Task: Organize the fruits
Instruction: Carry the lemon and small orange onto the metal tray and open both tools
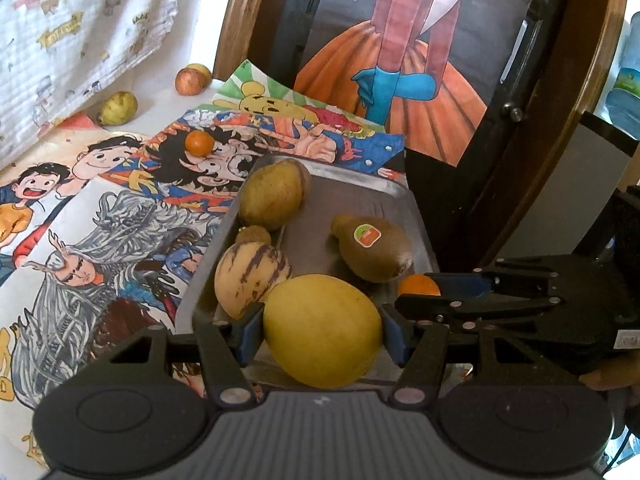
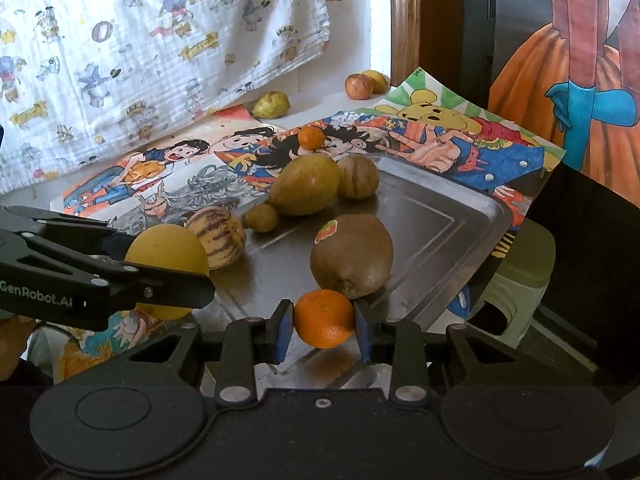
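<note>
The left tool (image 1: 322,334) clamps a yellow fruit (image 1: 322,330) over the near rim of the metal tray (image 2: 460,216). The right tool (image 2: 323,326) grips a small orange (image 2: 324,318) at the same rim. The tray's right half is bare; its near corner is hidden behind the tools.

The left hand-held gripper (image 1: 322,334) clamps a yellow fruit (image 1: 322,330) over the metal tray's (image 1: 360,196) near edge, beside a striped fruit (image 1: 250,278).
</note>
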Action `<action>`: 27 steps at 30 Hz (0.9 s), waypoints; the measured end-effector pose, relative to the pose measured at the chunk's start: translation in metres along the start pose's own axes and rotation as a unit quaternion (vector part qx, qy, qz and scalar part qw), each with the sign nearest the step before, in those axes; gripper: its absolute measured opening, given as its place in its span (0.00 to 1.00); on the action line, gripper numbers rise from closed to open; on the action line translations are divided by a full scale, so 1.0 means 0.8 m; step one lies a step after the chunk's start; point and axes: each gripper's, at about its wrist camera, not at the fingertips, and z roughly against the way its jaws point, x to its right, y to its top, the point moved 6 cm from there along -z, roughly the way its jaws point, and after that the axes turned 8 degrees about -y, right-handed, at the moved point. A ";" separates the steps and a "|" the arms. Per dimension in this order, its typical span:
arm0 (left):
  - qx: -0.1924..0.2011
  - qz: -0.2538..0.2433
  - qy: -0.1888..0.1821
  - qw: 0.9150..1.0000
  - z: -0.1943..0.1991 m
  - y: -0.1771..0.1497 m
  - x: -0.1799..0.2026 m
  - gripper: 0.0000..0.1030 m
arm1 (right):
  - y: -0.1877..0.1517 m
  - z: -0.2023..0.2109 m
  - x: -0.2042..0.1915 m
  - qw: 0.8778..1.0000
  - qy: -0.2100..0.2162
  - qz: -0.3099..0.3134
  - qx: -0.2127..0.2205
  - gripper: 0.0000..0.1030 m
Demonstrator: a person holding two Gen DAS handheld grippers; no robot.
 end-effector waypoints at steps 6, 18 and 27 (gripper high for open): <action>-0.008 0.006 0.005 1.000 -0.009 -0.001 -0.007 0.63 | -0.002 -0.010 0.001 1.000 0.000 0.003 -0.001 0.34; -0.009 -0.005 0.017 1.000 -0.014 -0.001 -0.010 0.63 | -0.006 -0.020 0.002 1.000 -0.002 -0.002 0.000 0.34; -0.011 -0.002 0.016 1.000 -0.012 -0.002 -0.013 0.63 | -0.009 -0.018 0.003 1.000 -0.005 -0.004 0.002 0.35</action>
